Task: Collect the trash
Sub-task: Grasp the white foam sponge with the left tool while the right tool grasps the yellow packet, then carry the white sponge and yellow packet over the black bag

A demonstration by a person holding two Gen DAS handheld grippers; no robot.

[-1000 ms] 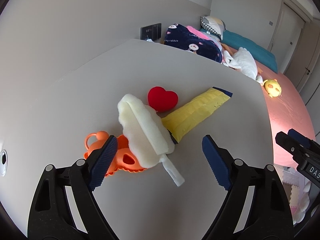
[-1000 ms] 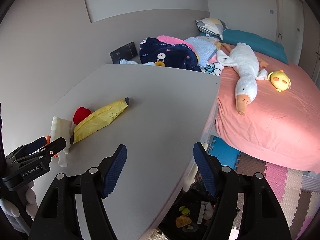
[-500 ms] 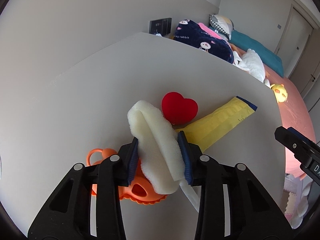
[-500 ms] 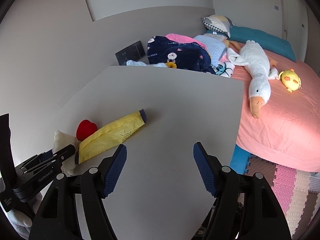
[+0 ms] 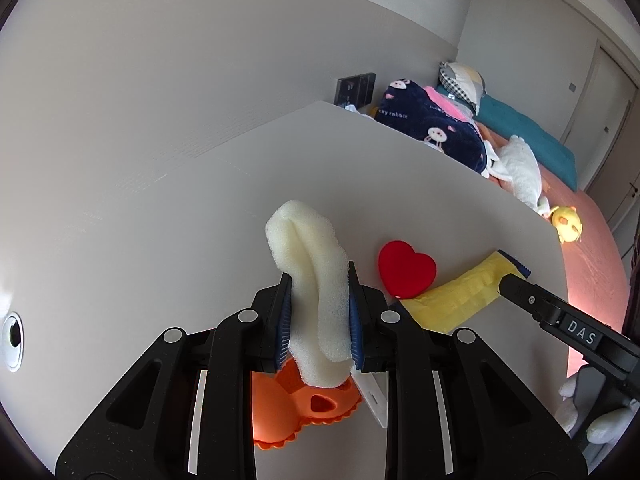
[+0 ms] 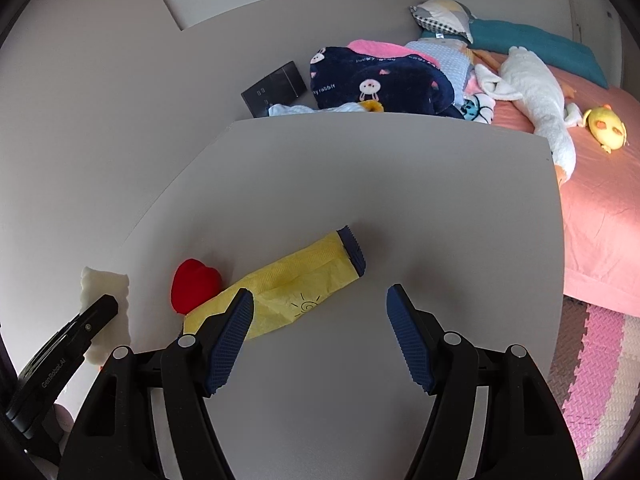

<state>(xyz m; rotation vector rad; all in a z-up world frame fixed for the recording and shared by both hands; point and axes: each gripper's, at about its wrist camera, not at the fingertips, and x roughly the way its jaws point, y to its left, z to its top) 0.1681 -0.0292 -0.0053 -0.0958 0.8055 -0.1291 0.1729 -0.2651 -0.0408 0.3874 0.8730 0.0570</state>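
Foam, pale cream and porous, stands pinched between the jaws of the left gripper [image 5: 319, 316]: this foam piece [image 5: 312, 280] is squeezed narrow at the blue pads and bulges out above them, its folded top rising well past the fingertips. Below the jaws an orange plastic toy [image 5: 296, 408] lies on the white table [image 5: 160, 240]. Just right of the jaws sits a red heart [image 5: 406, 268], and beyond it a yellow wrapper [image 5: 460, 296] with a dark blue end. The right gripper [image 6: 320, 336] hangs over the table with its jaws wide apart and holding nothing; the wrapper lies just ahead of its left finger, the heart further left. No container shows in either view.
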